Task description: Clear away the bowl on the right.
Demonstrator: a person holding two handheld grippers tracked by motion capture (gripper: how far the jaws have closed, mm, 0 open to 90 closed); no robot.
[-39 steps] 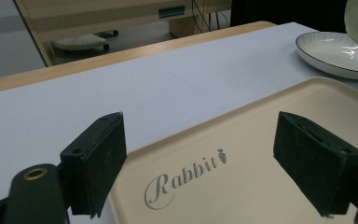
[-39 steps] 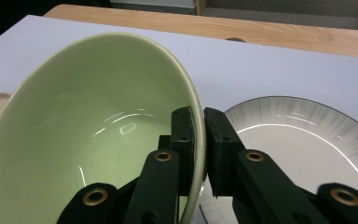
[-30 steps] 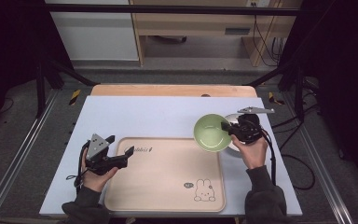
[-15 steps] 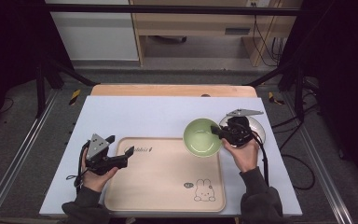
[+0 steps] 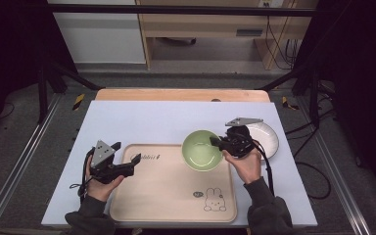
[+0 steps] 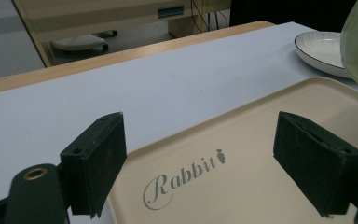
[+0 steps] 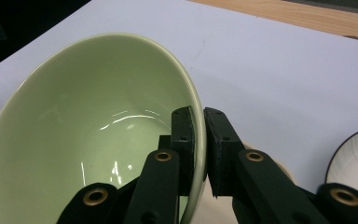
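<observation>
Gripping the green bowl (image 5: 201, 150) by its right rim, the right gripper (image 5: 216, 142) holds it over the far right corner of the beige tray (image 5: 166, 196). The bowl's inside looks empty and glossy in the right gripper view (image 7: 88, 135), and it tilts there, its rim wall pinched between the two black fingers (image 7: 182, 135), one inside the bowl and one outside, closed narrow on the thin wall. From the high view I cannot tell whether the bowl's base touches the tray or hangs just above it.

The tray lies on the near half of the pale desk (image 5: 147, 122), printed with "Rabbit" at its far left and a small rabbit drawing (image 5: 214, 201) near its right corner; apart from the bowl at its corner, nothing sits in it. A white plate (image 5: 268, 139), empty as far as I can see, rests on the desk just to the right of the right gripper, partly hidden behind it.

The left gripper (image 5: 133, 167) hovers at the tray's left edge, well apart from the bowl. Its fingers (image 6: 95, 161) stand wide, with nothing between them, only the tray's lettering below.
</observation>
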